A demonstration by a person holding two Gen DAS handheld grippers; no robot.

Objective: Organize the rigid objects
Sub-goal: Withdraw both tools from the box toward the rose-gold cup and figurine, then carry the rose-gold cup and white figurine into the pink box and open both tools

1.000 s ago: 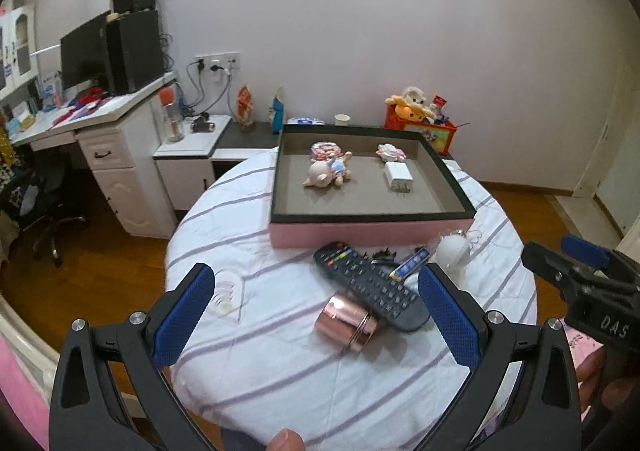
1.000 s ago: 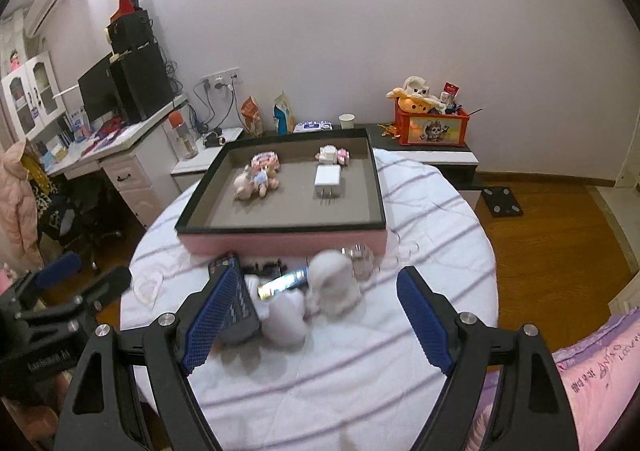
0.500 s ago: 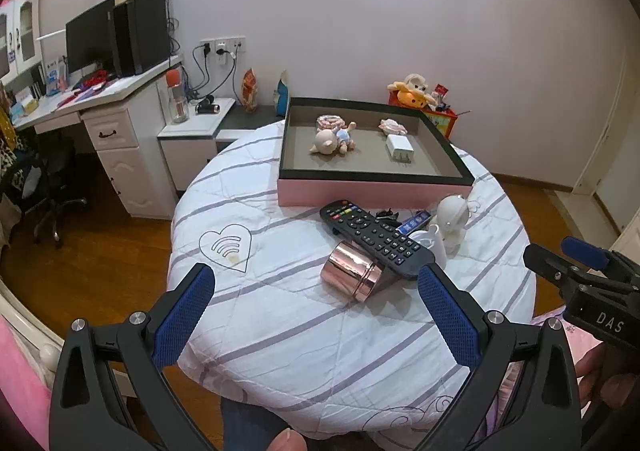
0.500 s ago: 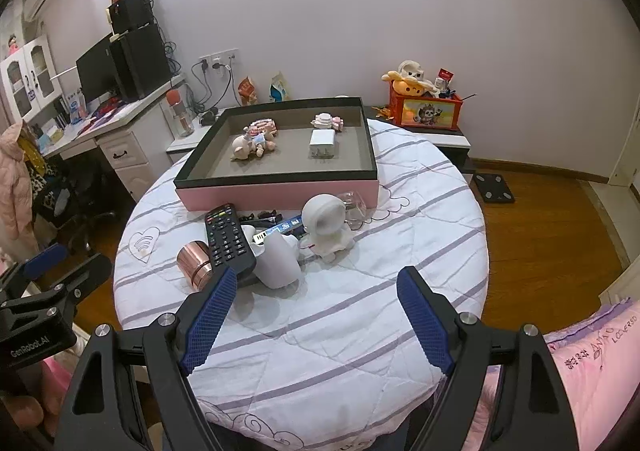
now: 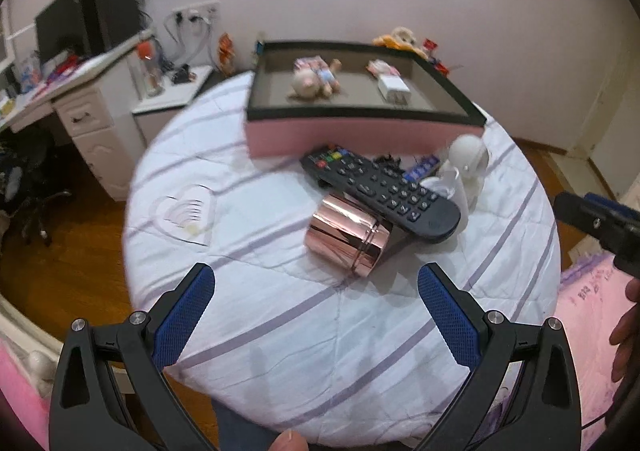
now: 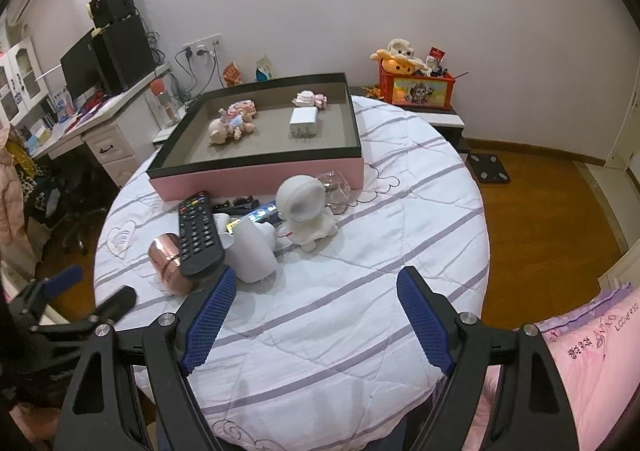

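On the round table with its white, purple-striped quilted cover [image 5: 280, 315], seen from the left wrist, a cluster of loose items lies just in front of a shallow pink-sided tray with a black rim [image 5: 360, 133]. A shiny rose-gold metal cylinder [image 5: 346, 237] lies on its side, and a black remote control with coloured buttons [image 5: 380, 191] rests partly on top of it. Beside the remote stand a white astronaut-like figurine [image 5: 468, 163] and a white cup-like piece, with a small blue strip and a dark clip behind. Inside the tray lie a small pink doll [image 5: 314, 81] and a white charger block [image 5: 394, 89]. The left gripper [image 5: 316, 311] has its blue-padded jaws spread wide and empty, above the cloth and short of the cylinder.

From the right wrist, the same heap sits ahead and to the left: the remote [image 6: 199, 233] overlapping the cylinder [image 6: 168, 263], a white cup-shaped object [image 6: 254, 253] near the left pad, and the figurine [image 6: 304, 213] just beyond. The right gripper [image 6: 316, 311] is likewise wide apart, holding nothing.

The step in hand looks like the approach to a first pick from the heap. The next move probably calls for lowering one gripper around a single item, likely the remote or cylinder, closing on it cleanly without shoving its neighbours, then carrying it into the tray.
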